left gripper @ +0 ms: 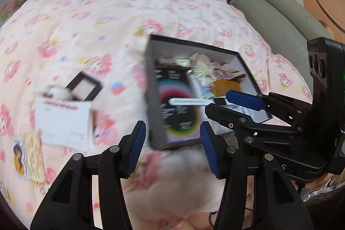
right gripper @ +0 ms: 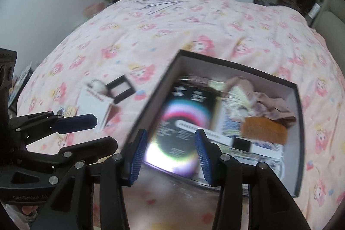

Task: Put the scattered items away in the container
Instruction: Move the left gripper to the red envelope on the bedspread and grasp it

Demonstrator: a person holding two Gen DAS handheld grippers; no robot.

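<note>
Grey-walled box (right gripper: 298, 143) sitting on the pink quilt (right gripper: 194, 21), already holding a dark booklet (right gripper: 185, 122), white strip (right gripper: 202, 129), orange comb (right gripper: 264, 129) and cloth.
Hovering over it with left gripper (left gripper: 172, 146) and right gripper (right gripper: 170, 156) released, gripping nothing; still lying outside, a white carton (left gripper: 62, 122), a small frame (left gripper: 85, 86) and, seemingly, cards (left gripper: 29, 156).
</note>
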